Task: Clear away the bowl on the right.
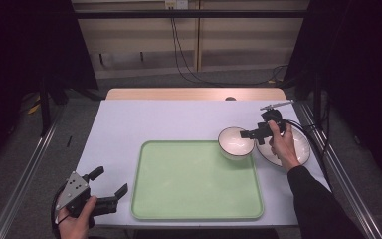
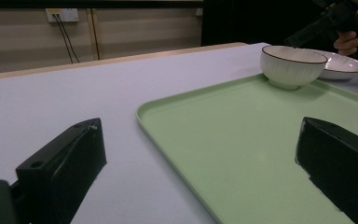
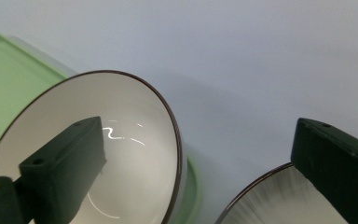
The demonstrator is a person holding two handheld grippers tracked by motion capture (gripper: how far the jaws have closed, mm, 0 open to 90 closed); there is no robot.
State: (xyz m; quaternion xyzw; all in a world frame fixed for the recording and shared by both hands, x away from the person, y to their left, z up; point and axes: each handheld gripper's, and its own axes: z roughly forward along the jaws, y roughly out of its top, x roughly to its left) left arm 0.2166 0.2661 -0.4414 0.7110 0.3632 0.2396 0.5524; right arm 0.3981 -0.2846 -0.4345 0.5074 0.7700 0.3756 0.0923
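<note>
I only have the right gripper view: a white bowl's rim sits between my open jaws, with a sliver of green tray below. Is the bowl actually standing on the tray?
Observer: Yes. In the left gripper view the bowl stands upright with its base on the far corner of the green tray.
Operator: Where is the left gripper?
Observer: In the high view the left gripper is at the near left corner of the table, beside the tray, with its jaws open and nothing between them.
Operator: And the streaked dish at my right?
Observer: It's a shallow plate on the bare table, just past the tray's right edge.
</note>
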